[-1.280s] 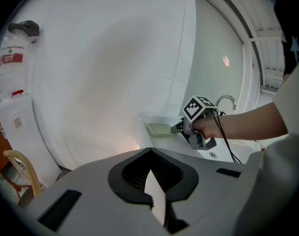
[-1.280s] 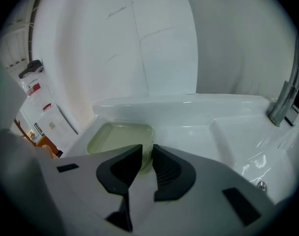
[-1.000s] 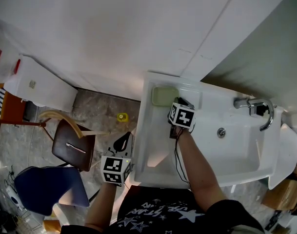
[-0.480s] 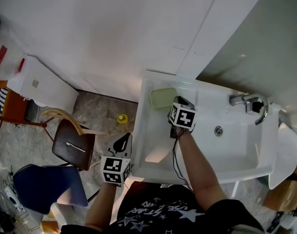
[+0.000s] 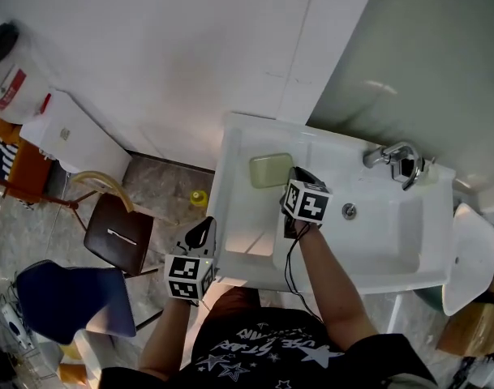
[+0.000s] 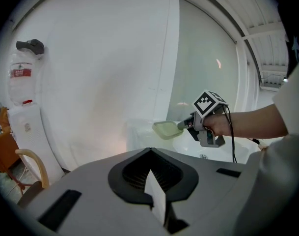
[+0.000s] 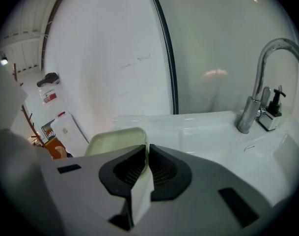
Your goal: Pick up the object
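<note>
At the sink's (image 5: 230, 211) ten o'clock, the dish (image 5: 268, 170) is clamped by its rim for lifting in the right gripper (image 5: 293, 174); the left gripper (image 5: 202, 232) is closed, empty.

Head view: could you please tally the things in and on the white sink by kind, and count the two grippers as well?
Green dish: 1
Faucet: 1
Drain: 1
Grippers: 2 (left gripper, right gripper)
Total: 5
</note>
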Action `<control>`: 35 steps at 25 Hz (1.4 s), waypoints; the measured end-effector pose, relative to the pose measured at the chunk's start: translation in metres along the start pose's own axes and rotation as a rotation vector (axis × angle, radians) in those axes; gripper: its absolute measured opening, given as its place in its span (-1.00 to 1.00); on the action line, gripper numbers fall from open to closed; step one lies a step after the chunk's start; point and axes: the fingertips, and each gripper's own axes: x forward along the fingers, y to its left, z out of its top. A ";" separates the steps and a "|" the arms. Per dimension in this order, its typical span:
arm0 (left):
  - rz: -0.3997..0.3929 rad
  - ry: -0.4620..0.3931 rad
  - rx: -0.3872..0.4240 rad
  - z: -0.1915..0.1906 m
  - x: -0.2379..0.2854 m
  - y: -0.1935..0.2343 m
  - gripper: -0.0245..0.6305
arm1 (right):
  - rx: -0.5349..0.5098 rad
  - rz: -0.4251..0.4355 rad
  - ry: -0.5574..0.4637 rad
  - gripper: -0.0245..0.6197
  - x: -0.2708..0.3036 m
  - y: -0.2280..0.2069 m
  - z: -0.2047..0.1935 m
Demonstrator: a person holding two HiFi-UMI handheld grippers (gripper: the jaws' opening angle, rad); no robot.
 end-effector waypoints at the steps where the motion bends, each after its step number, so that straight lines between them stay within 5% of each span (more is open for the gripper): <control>1: 0.004 -0.007 0.001 0.001 -0.005 -0.006 -0.88 | 0.000 0.002 -0.004 -0.83 -0.009 -0.004 -0.001; 17: 0.004 -0.066 0.037 -0.017 -0.069 -0.152 -0.88 | 0.009 0.084 -0.105 -0.83 -0.160 -0.084 -0.036; 35: -0.007 -0.044 0.057 -0.084 -0.161 -0.297 -0.88 | 0.061 0.131 -0.134 -0.83 -0.301 -0.168 -0.139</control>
